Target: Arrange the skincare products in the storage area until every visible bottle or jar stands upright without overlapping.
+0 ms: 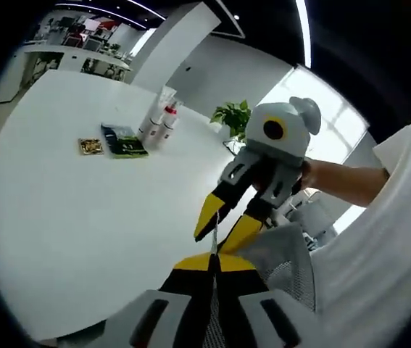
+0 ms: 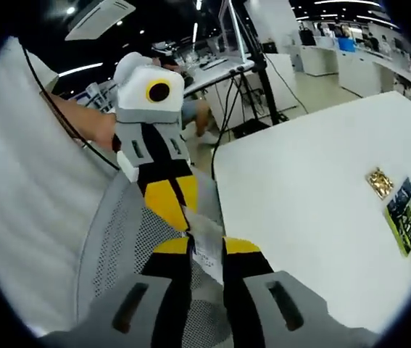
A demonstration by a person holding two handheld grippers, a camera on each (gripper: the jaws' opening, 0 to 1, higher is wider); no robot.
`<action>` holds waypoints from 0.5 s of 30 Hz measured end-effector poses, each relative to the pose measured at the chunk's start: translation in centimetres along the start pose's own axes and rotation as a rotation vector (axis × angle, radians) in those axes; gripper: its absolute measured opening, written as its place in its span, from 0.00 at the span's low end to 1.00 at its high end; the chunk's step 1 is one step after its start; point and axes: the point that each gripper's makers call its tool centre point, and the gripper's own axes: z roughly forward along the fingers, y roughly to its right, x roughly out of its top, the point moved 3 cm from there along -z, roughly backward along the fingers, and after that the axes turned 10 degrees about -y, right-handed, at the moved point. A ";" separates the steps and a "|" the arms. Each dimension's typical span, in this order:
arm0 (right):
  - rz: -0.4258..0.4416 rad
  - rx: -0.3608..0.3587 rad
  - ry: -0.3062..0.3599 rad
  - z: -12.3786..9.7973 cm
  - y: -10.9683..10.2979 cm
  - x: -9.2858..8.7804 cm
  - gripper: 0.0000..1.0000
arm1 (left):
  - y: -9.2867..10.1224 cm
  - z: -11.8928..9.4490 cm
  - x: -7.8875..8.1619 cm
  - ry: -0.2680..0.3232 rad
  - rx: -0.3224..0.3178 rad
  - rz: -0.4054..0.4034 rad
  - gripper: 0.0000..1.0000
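Far across the white table point(image 1: 75, 217), white bottles point(image 1: 159, 120) stand upright in a tight group, one with a red cap. Beside them lie a flat green-and-black packet point(image 1: 124, 141) and a small gold packet point(image 1: 90, 146). The gold packet point(image 2: 380, 182) and the green packet point(image 2: 407, 212) also lie near the right edge of the right gripper view. My left gripper point(image 1: 214, 262) is shut, over a grey mesh chair point(image 1: 283, 270). My right gripper point(image 2: 206, 248) has its jaws apart, with a white slip point(image 2: 205, 243) lying between them. The two grippers point at each other, tips nearly touching.
The grey mesh chair back point(image 2: 122, 250) sits just under both grippers, off the table's near edge. A person's forearm point(image 1: 343, 181) and white shirt point(image 1: 386, 275) are close by. A potted plant point(image 1: 233, 116) stands beyond the table. Desks and tripod legs point(image 2: 252, 80) fill the room behind.
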 end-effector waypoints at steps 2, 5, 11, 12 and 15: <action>0.025 0.052 0.009 -0.2 -0.5 0.0 0.02 | -0.1 -0.2 0.2 0.014 -0.005 -0.006 0.01; 0.073 0.071 0.040 -0.5 -0.4 0.0 0.01 | 0.0 -0.2 0.4 0.024 -0.024 -0.019 0.01; 0.181 0.140 0.113 -0.9 -0.6 0.1 0.00 | -0.1 -0.1 0.8 0.050 -0.034 -0.058 0.07; 0.200 0.148 0.135 -1.0 -0.5 0.3 0.00 | -0.2 -0.2 0.8 0.055 -0.030 -0.058 0.08; 0.281 0.177 0.220 -1.7 -0.1 0.9 0.00 | -0.2 -0.1 0.9 0.061 -0.025 -0.056 0.09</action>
